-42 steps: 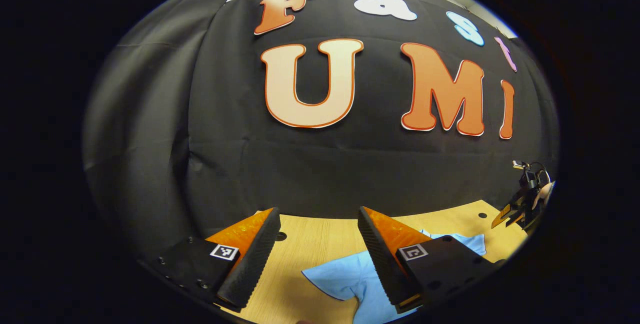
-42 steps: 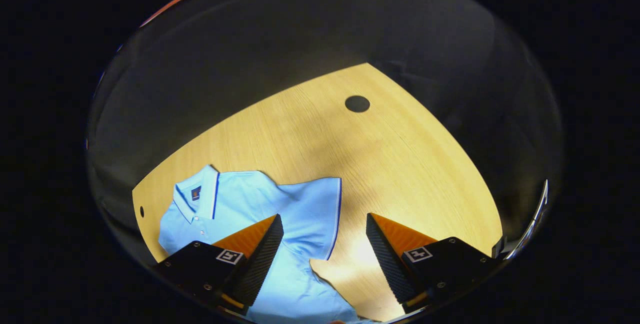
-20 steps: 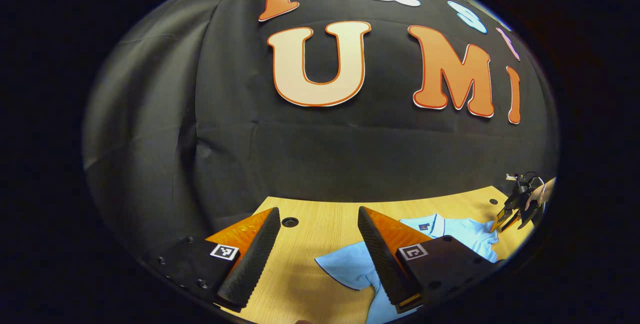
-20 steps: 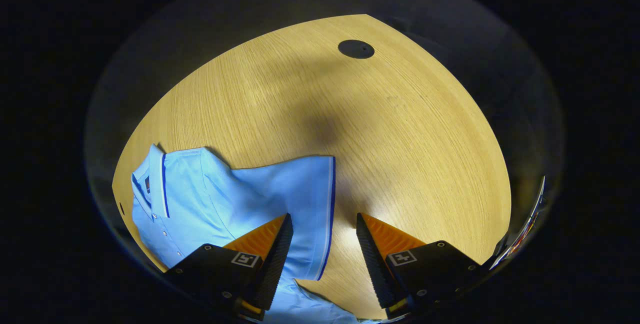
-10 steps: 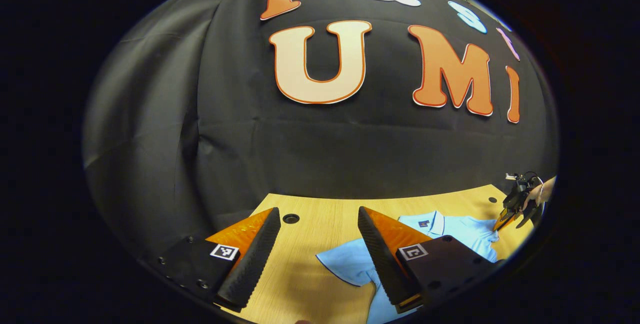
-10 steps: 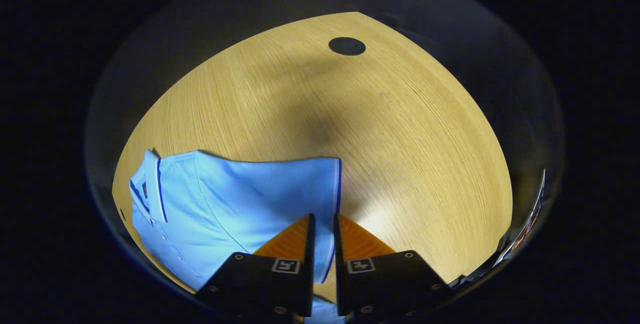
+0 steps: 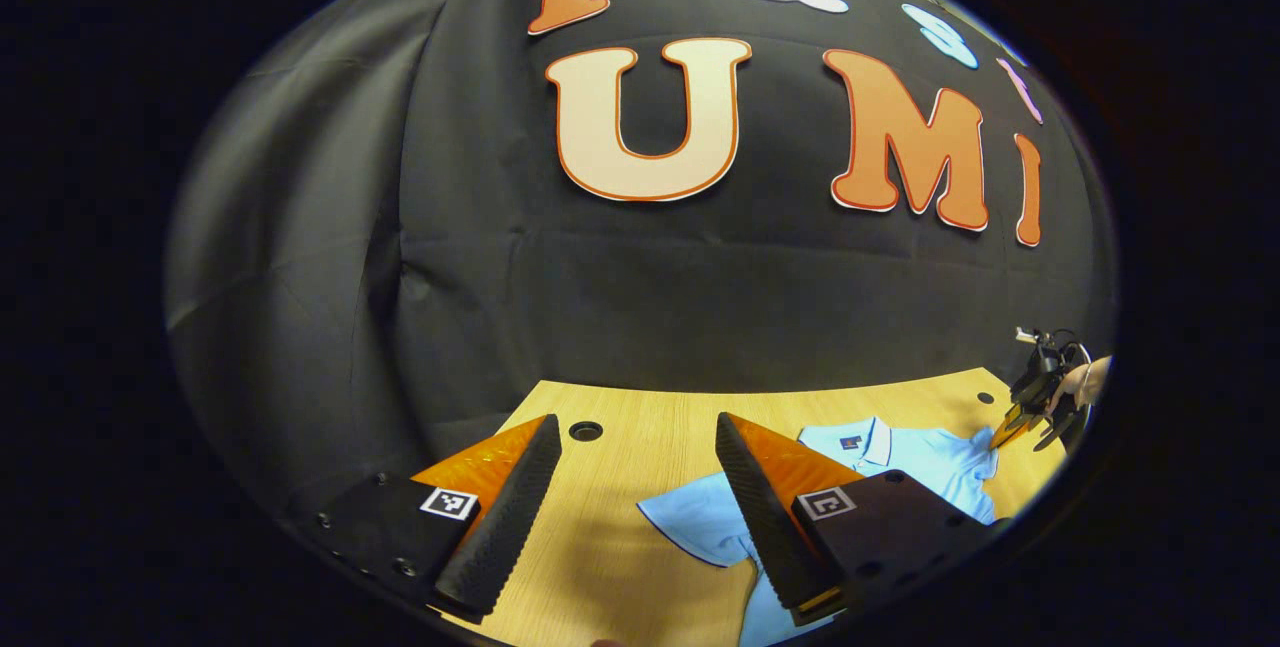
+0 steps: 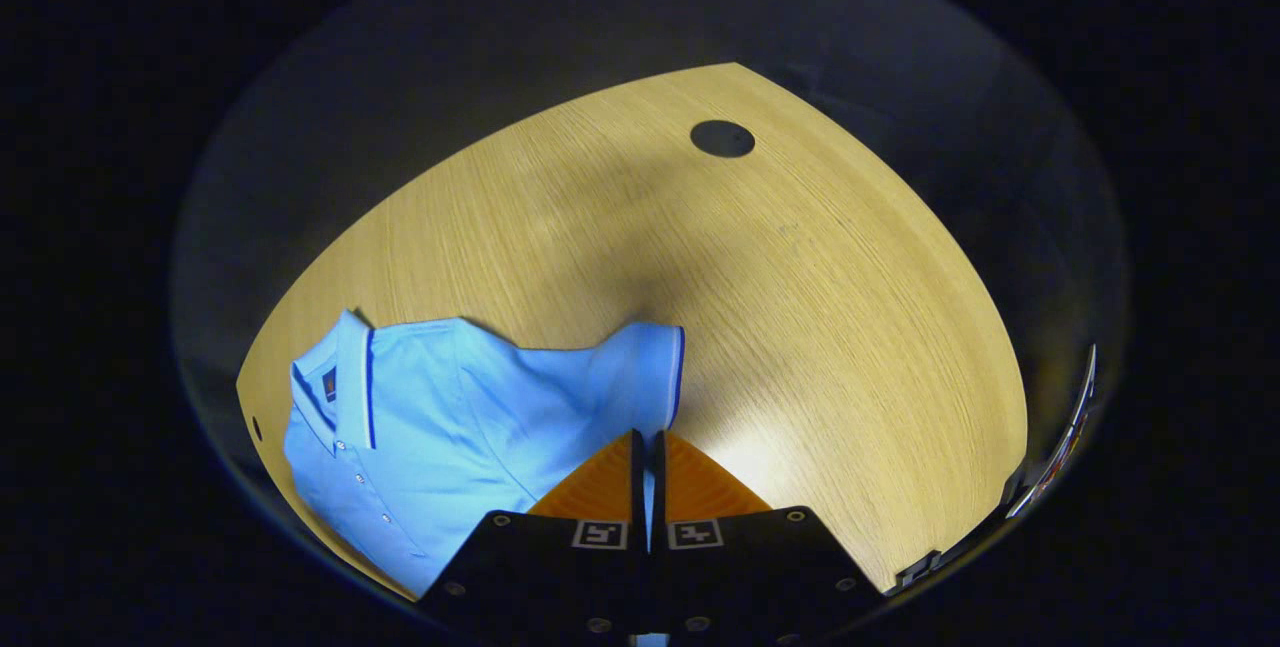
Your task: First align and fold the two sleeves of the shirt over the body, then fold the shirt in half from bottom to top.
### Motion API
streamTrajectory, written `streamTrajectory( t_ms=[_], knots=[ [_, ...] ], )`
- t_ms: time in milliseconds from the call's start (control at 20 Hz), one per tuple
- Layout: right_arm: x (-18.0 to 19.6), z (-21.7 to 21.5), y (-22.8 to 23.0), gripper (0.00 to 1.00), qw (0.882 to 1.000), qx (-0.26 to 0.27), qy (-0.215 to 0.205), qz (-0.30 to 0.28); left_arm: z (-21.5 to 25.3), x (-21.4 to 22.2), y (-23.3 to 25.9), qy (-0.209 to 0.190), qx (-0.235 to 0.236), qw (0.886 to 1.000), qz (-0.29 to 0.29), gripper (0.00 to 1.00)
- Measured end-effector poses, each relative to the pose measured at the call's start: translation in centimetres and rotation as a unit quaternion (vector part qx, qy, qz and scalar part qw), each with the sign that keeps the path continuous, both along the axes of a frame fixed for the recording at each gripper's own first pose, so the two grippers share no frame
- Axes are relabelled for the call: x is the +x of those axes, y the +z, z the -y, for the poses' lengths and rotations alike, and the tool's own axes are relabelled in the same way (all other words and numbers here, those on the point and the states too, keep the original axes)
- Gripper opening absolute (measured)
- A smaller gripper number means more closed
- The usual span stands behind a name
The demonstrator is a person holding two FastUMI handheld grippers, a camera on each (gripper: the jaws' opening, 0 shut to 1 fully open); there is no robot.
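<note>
A: Shirt, light-blue short-sleeved polo in knit cotton with dark-blue trim (image 8: 470,407). Item one: the right gripper (image 8: 645,462). Half a second ago its fingers had nearly met over the sleeve (image 8: 640,367); now they are pressed together on the trimmed cuff, and the sleeve humps up from the board where it lay flat.

B: Meaning for the job?

A: Judged: the grasp is made, and the first sleeve fold over the body is under way, not yet laid. The left gripper (image 7: 638,487) hangs with fingers wide apart above the other sleeve (image 7: 690,517), holding nothing; it has barely shifted over two seconds.

B: Where does the garment lie?

A: Spread front-up on the table, collar (image 8: 345,367) toward the back wall, buttons showing. In the left gripper view the right gripper (image 7: 1005,434), with a hand on it (image 7: 1085,379), sits at the far sleeve.

B: Surface and room?

A: Pale wood-grain tabletop (image 8: 780,297), round dark hole (image 8: 722,138) near its far corner, another (image 7: 586,430) on the left side. Black cloth wall (image 7: 300,257) behind.
</note>
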State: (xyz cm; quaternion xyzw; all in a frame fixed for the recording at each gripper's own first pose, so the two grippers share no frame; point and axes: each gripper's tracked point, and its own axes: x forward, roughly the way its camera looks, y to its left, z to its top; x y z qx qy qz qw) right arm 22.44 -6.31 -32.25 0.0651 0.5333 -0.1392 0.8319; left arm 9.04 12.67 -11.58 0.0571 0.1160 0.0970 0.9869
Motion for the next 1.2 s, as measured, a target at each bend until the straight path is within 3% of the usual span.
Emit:
streamTrajectory(
  t_ms=[400, 800, 1050, 1200],
  knots=[
    [-0.7, -8.2, 3.9, 0.0, 0.994, 0.005, 0.097, 0.043, -0.7, -0.2, 0.0, -0.004, -0.005, 1.0, 0.004, 1.0],
    [-2.7, -19.2, 3.5, 0.0, 0.974, 0.028, 0.218, 0.054, -1.1, -0.4, -0.3, 0.011, -0.009, 1.0, -0.003, 1.0],
    [-3.2, -23.1, 1.8, 0.02, 0.969, 0.043, 0.238, 0.045, -1.4, -0.5, -0.3, 0.025, -0.016, 0.999, -0.01, 1.0],
    [-3.8, -25.3, 1.2, 0.1, 0.963, 0.074, 0.256, 0.042, -1.3, -0.6, -0.6, 0.03, -0.027, 0.999, -0.02, 1.0]
  ],
)
